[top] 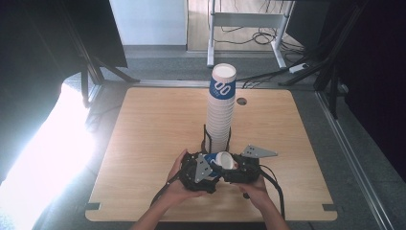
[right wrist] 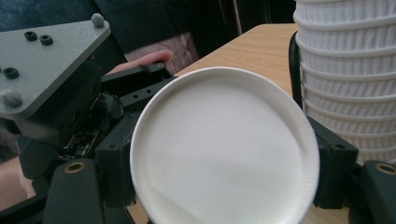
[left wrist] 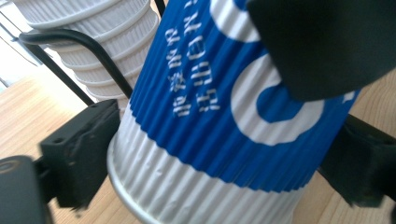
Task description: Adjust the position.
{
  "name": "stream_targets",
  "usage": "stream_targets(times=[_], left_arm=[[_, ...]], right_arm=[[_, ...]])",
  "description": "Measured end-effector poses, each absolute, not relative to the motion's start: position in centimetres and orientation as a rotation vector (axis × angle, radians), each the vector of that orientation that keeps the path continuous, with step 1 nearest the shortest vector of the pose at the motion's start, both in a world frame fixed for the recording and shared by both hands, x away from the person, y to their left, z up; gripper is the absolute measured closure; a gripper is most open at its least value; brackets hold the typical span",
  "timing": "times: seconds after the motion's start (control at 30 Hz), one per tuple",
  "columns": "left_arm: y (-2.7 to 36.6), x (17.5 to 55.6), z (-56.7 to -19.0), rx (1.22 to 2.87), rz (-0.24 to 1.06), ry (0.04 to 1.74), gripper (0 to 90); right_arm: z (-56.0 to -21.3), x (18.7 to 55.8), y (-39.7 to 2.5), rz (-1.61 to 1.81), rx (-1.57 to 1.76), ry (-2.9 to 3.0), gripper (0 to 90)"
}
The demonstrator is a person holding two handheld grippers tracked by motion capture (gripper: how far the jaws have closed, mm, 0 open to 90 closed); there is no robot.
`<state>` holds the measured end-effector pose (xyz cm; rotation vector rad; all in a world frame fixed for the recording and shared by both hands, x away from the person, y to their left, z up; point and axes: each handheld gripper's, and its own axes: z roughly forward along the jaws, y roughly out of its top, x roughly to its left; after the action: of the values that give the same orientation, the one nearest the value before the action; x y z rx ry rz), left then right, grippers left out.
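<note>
Together, two handheld grippers clasped one paper cup [top: 221, 160] lying on its side at the near middle of a wooden table [top: 143, 143].

Up close, the cup had a ribbed wall, blue with white print over most of it and plain white near the smooth rolled rim; its flat round white base faced the right gripper's camera. The left gripper [top: 203, 168] had its black jaws pressed against the cup's ribbed sides. The right gripper [top: 239, 165] had its jaws closed on the cup from either side near its base. Just behind stood a tall stack [top: 221, 112] of like ribbed white cups, nested inside one another, held upright in a thin black wire holder [left wrist: 88, 56]; the top cup showed the blue band.
</note>
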<state>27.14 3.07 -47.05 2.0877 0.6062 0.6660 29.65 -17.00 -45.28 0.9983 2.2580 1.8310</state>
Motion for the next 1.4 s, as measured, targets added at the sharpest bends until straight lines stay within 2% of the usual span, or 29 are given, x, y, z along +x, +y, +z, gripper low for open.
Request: stream_targets(times=[0.63,0.93,1.4], left_arm=[[3.23,27.24,-47.68,2.107,0.65,0.585,12.3],[2.89,27.13,-47.61,2.104,0.681,0.59,6.8],[3.0,27.15,-47.93,2.102,0.669,0.582,12.1]], right_arm=[[-45.53,29.95,-16.92,1.787,1.016,2.301,24.8],[-45.54,30.0,-16.8,1.774,1.026,2.325,26.2],[-45.62,30.17,-16.89,1.769,1.042,2.331,24.7]])
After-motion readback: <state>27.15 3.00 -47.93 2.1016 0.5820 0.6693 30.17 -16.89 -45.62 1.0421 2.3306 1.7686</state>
